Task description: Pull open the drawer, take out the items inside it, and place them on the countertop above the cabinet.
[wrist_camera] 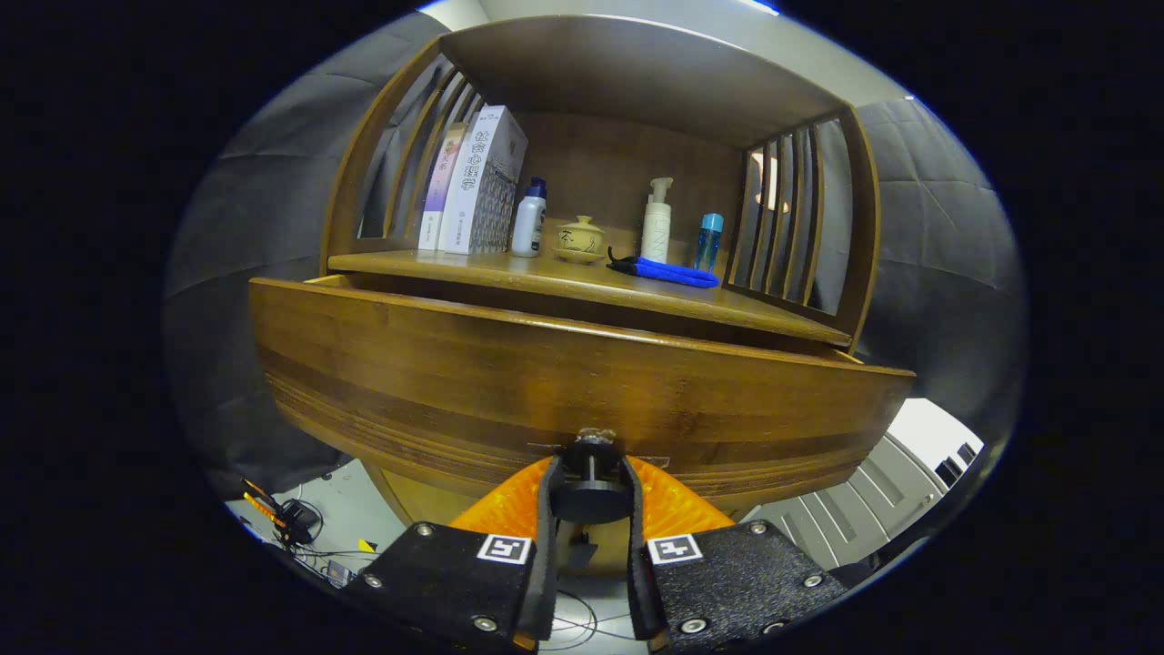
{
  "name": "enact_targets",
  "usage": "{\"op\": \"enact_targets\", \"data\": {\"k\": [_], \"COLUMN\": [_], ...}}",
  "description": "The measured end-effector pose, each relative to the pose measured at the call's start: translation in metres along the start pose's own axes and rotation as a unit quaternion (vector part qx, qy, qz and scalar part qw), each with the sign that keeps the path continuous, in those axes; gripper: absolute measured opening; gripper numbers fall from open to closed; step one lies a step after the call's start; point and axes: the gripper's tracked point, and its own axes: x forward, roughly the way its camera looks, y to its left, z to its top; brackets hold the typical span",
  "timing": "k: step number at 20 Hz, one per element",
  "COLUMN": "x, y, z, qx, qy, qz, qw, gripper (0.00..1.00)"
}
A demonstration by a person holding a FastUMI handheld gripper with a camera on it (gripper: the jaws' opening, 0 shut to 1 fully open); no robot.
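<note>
The drawer [564, 382] stood out from the cabinet [382, 191], its wooden front close ahead of the fingers and its top edge a little forward of the countertop [582, 284]. The inside of the drawer was hidden behind that front. On the countertop, left to right, stood two books [473, 182], a white bottle with a blue cap [528, 221], a small lidded pot [580, 238], a blue cloth [664, 270], a tall pump bottle [657, 223] and a blue bottle [709, 241]. The gripper [589, 496] had its fingers drawn in on either side of the dark knob [589, 496] at the drawer's lower middle, pinching it. I judged the step in hand to be the pulling open. The next move would call for a straight, level pull until the inside showed, then releasing the knob and rising over the front edge.
</note>
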Motion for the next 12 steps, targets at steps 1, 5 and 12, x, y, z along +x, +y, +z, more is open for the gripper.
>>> {"op": "enact_targets", "data": {"k": [1,5,12], "x": [-0.008,-0.033,-0.056], "y": [0.002,0.003,0.009], "z": [-0.002,-0.015,-0.024], "qx": [0.000,-0.005,-0.003], "qy": [-0.002,-0.001,0.019], "qz": [0.002,0.004,0.017], "qw": [1.000,1.000,1.000], "gripper": [0.33,0.32,0.32]}}
